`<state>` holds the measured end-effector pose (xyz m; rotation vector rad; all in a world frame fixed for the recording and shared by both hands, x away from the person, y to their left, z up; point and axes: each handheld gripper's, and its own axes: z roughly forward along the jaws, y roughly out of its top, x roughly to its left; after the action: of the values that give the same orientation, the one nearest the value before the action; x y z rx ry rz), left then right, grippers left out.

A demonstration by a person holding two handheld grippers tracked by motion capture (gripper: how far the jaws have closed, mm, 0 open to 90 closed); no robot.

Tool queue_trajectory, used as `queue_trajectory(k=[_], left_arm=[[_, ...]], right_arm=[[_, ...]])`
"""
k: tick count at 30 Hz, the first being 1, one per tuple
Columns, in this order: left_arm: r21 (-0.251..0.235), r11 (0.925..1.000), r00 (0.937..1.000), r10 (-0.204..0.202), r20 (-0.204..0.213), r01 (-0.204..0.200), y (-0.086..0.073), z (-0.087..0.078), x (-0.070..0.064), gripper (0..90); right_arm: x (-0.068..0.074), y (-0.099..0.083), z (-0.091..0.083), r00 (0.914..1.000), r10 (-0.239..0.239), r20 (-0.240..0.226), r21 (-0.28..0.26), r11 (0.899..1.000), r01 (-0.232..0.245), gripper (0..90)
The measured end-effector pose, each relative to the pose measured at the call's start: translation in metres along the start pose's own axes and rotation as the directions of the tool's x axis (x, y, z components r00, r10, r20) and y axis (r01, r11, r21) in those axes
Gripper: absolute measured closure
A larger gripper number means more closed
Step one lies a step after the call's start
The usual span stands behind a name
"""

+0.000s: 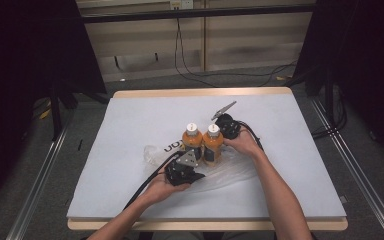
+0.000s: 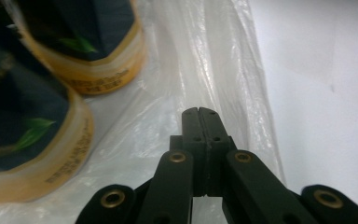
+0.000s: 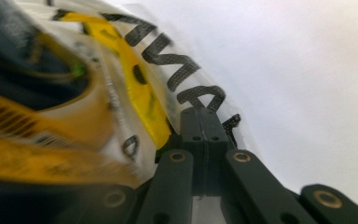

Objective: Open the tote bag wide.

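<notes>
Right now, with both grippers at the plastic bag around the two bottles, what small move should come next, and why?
Probably lift both grippers a little, raising the bag's sides. The left gripper and right gripper both have jaws shut on the plastic bag, while the two orange bottles stand upright on it, with the film lying low around their bases.

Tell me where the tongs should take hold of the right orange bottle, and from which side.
Grip the right orange bottle at its narrow neck just under the white cap, coming in from the right side. It stands upright, the left bottle crowds its other side, and the plastic bag clutters its base.
</notes>
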<state>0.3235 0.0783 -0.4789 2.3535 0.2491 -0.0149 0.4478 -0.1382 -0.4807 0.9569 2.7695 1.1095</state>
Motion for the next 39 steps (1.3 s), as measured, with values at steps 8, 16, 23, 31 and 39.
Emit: queue_trajectory(k=[8, 16, 23, 31, 39], left_arm=[[0.009, 0.9998, 0.9998, 0.015, 0.011, -0.015, 0.0, -0.001, 0.0, 90.0], [-0.008, 0.9999, 0.9999, 0.01, 0.011, -0.01, -0.001, 0.0, 0.001, 90.0], [0.03, 0.9993, 0.9998, 0.021, 0.002, -0.022, 0.0, -0.004, -0.005, 90.0], [0.007, 0.9994, 0.9993, 0.033, 0.015, -0.033, -0.001, -0.002, -0.005, 90.0], [-0.002, 1.0, 1.0, 0.009, -0.005, -0.009, -0.001, -0.002, 0.0, 90.0]], right_arm=[[-0.003, 0.013, 0.007, 0.9961, -0.004, 0.088, 0.016, 1.0, 0.003, 90.0], [-0.008, 0.02, 0.013, 0.989, 0.019, 0.147, -0.014, 1.0, -0.017, 90.0], [-0.013, 0.024, 0.016, 0.9845, 0.038, 0.171, -0.026, 0.999, -0.034, 90.0], [-0.017, 0.032, 0.021, 0.9778, 0.051, 0.203, -0.022, 0.999, -0.047, 90.0], [-0.022, 0.037, 0.025, 0.9696, 0.059, 0.238, -0.031, 0.998, -0.053, 90.0]])
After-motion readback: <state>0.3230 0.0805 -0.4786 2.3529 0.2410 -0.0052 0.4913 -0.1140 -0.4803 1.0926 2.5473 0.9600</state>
